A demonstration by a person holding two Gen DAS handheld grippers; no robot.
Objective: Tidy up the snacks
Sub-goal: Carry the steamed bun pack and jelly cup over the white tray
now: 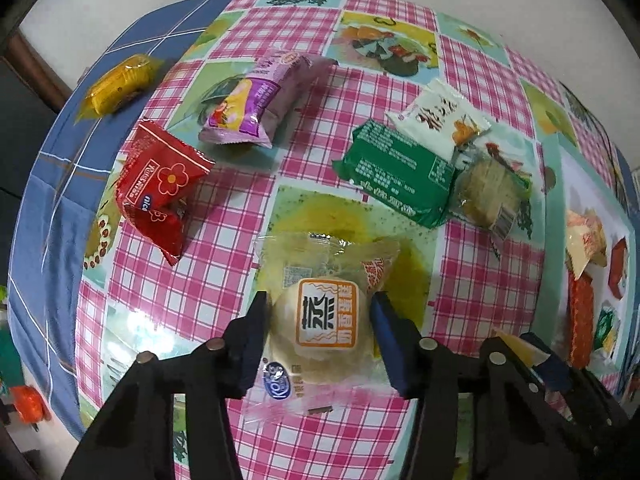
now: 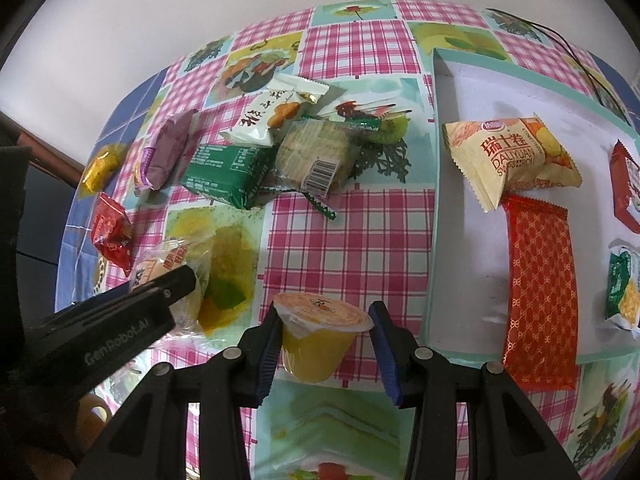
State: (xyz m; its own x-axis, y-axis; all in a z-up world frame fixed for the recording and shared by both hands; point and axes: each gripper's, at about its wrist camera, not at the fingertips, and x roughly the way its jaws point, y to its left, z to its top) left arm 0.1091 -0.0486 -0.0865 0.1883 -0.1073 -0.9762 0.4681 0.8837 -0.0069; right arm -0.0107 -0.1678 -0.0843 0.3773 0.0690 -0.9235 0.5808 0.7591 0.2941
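My left gripper (image 1: 318, 320) stands around a clear-wrapped pale round bun (image 1: 320, 320) with an orange label, its blue pads touching both sides; the bun lies on the checked tablecloth. The same bun (image 2: 176, 276) and the left gripper's black finger (image 2: 160, 292) show at the left of the right wrist view. My right gripper (image 2: 326, 340) is around an orange jelly cup (image 2: 320, 332); the left pad touches it, the right pad sits by the lid's rim. A white tray (image 2: 460, 240) with a teal rim lies to the right and holds several snacks.
Loose on the table are a red packet (image 1: 160, 188), a purple packet (image 1: 256, 108), a yellow candy (image 1: 120, 84), a green packet (image 1: 400, 172), a white packet (image 1: 440, 116) and clear-wrapped biscuits (image 1: 488, 192). The tray holds a cream Swiss-roll packet (image 2: 512, 160) and an orange-red packet (image 2: 540, 292).
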